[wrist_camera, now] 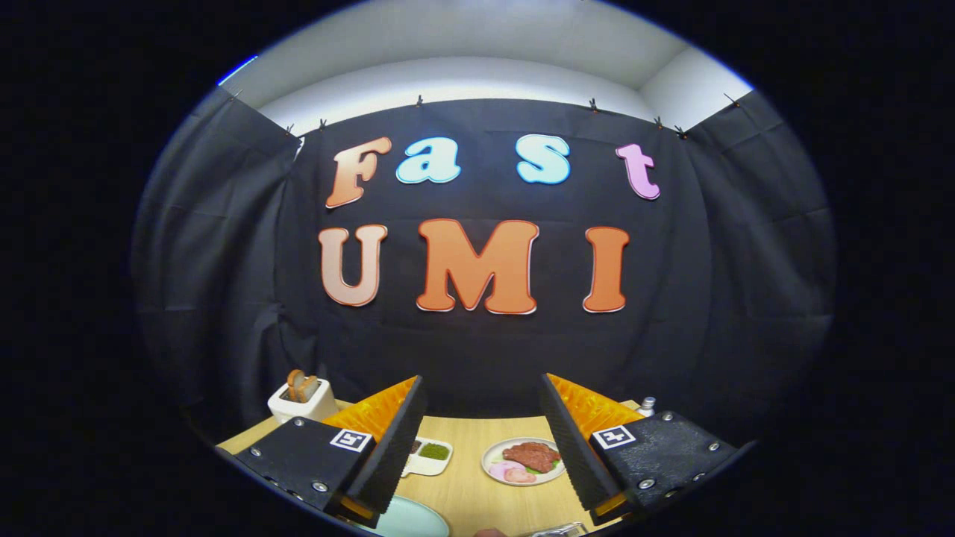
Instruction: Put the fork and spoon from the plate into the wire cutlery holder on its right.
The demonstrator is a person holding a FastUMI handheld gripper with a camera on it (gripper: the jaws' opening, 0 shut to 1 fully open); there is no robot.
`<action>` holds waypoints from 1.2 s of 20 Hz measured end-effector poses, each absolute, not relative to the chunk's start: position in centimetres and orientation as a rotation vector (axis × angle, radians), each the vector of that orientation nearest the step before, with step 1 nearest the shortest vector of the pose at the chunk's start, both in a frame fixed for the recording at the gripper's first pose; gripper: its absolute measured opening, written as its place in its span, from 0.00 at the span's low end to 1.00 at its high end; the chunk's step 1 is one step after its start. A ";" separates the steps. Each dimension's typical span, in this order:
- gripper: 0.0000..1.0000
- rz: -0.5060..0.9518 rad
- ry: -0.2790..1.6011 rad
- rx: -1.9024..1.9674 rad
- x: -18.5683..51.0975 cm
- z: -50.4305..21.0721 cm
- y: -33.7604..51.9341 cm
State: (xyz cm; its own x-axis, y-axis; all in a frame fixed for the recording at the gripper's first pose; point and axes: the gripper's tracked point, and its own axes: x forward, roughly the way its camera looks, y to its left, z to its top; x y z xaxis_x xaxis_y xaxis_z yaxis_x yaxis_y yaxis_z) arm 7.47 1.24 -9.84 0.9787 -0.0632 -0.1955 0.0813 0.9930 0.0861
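Note:
My gripper (481, 380) is open and held above the wooden table (470, 485), with nothing between its fingers. Below the left finger (392, 440) lies the rim of a pale blue-green plate (410, 520); most of it is cut off and I cannot see what lies on it. A thin, shiny piece of metal or wire (559, 529) pokes in below the right finger (571, 440); too little of it is visible to say what it is.
Beyond the fingers a white plate with meat and pink slices (522, 461) rests on the table. A white divided sauce dish (427, 455) lies left of it. A white toaster with bread (302, 399) stands at the back left, a small bottle top (647, 406) at the back right.

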 end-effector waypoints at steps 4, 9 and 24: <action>0.92 0.016 0.205 0.105 8.4 -9.9 6.5; 0.92 0.126 0.341 0.106 8.0 -13.8 12.4; 0.91 0.305 1.174 0.119 -1.2 -33.9 21.8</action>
